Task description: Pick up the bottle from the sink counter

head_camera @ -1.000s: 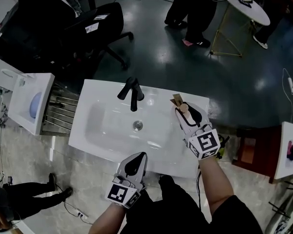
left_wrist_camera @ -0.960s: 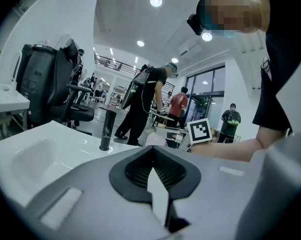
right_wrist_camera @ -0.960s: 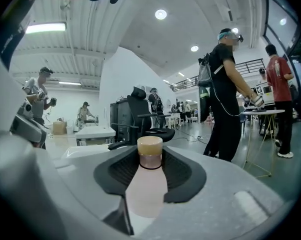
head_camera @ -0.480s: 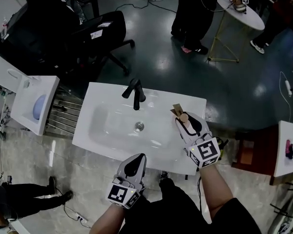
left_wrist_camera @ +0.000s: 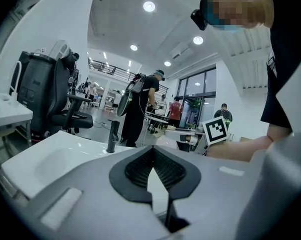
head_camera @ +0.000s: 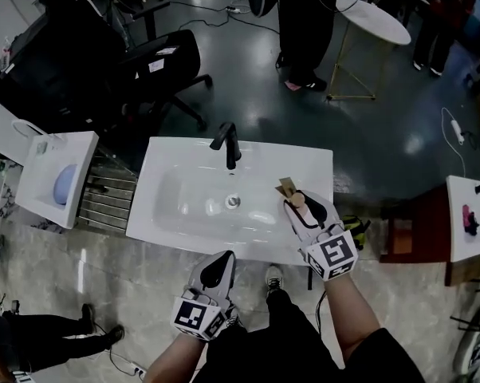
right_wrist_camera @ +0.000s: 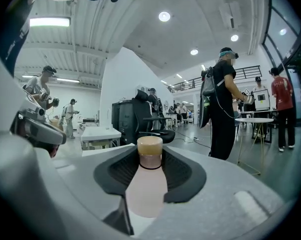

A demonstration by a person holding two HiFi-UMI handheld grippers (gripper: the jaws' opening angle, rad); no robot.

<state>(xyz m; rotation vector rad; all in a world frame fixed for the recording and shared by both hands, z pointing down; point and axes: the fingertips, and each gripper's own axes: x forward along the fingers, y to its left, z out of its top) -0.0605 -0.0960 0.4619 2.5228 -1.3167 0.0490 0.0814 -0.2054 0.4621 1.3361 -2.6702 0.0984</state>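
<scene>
Right gripper (head_camera: 297,201) jaws clasp the pale pink, tan-capped bottle (right_wrist_camera: 146,186) right of the white basin (head_camera: 192,202), ready for lifting. Left gripper (head_camera: 222,263) jaws sit closed; unneeded.

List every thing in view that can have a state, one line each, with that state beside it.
bottle: capped, clamped between the right claw's jaws.
right claw: closed on the bottle.
left claw: shut, nothing in it.
faucet: off, no water running.
sink: basin empty.
</scene>
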